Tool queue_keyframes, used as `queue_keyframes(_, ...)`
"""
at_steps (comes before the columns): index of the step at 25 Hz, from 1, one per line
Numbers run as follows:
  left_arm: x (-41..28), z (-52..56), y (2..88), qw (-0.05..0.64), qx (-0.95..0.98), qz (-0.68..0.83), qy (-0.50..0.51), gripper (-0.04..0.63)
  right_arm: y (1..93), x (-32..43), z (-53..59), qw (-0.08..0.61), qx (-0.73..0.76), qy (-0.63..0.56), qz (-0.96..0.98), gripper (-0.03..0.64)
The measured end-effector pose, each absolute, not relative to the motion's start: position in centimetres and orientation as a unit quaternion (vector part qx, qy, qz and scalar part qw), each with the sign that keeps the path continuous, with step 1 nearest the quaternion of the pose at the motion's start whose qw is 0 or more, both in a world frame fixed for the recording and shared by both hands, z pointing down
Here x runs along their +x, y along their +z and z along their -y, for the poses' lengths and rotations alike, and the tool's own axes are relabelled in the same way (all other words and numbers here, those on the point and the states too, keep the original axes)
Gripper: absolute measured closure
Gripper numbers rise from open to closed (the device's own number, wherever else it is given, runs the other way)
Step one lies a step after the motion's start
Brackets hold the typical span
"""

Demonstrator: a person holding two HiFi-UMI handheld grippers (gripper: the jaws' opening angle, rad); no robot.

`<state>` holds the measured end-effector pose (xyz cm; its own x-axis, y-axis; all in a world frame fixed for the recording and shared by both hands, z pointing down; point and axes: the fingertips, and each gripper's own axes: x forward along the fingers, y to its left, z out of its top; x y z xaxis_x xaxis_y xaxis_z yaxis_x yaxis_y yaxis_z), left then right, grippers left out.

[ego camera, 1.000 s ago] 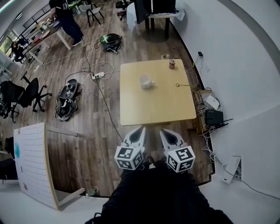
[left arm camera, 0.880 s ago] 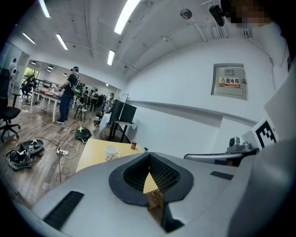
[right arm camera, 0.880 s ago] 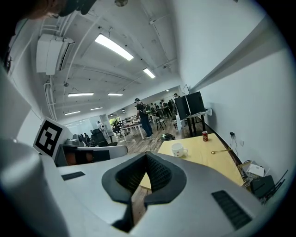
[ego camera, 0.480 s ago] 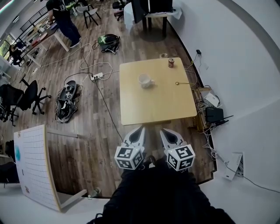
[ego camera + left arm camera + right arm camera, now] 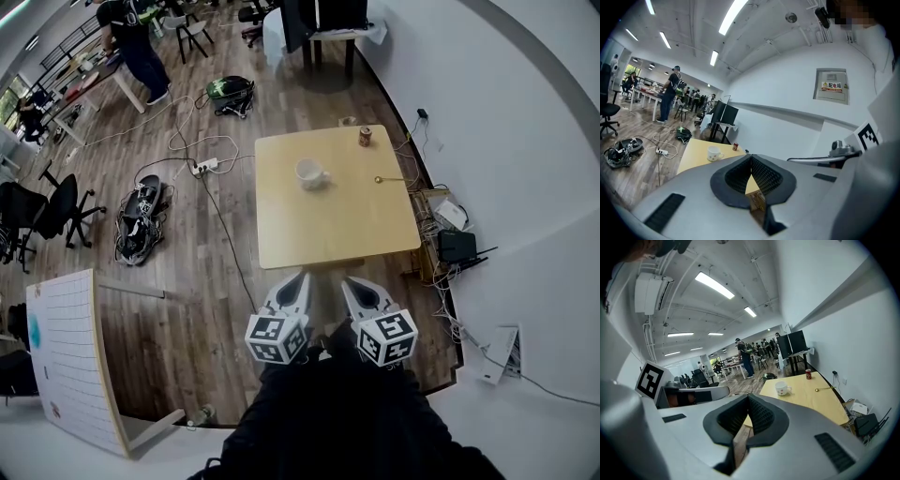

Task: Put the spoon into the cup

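Left claw [image 5: 302, 276]: jaws are pressed together on nothing, short of the table's [image 5: 337, 225] near edge.
Right claw [image 5: 346, 280]: jaws are likewise shut together and empty.
Spoon [image 5: 392, 180]: it is seen lying near the right edge, well apart from the cup [image 5: 310, 173].
Risk: the thin spoon is likely knocked off that edge if nudged by unopened tips.
Risk: the cup may be tipped by a slanted drop.

a red can [image 5: 365, 136] stands near a far corner of the yellow table [image 5: 337, 225], a power strip [image 5: 207, 166] on the wooden floor [image 5: 169, 309].
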<state>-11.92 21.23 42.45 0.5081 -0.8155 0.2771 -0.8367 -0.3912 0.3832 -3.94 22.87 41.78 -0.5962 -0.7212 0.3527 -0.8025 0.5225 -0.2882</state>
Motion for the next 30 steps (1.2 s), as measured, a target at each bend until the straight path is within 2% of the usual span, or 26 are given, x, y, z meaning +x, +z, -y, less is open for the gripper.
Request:
queue_keyframes(14, -11.1, -16.5, 45.2, 0.268, 0.823, 0.500, 0.037, 0.561, 44.5, -2.6, -18.0, 0.104, 0.437, 0.247, 0.859, 0.595)
queue_keyframes(22, -9.9, -7.9, 44.9, 0.260, 0.818, 0.511, 0.042, 0.561, 44.2, -1.0, -9.1, 0.097, 0.431, 0.247, 0.863, 0.595)
queue_keyframes(30, -5.3, 0.4, 46.3, 0.274, 0.820, 0.499, 0.057, 0.560, 45.3, 3.2, -1.0, 0.105, 0.436, 0.263, 0.854, 0.595)
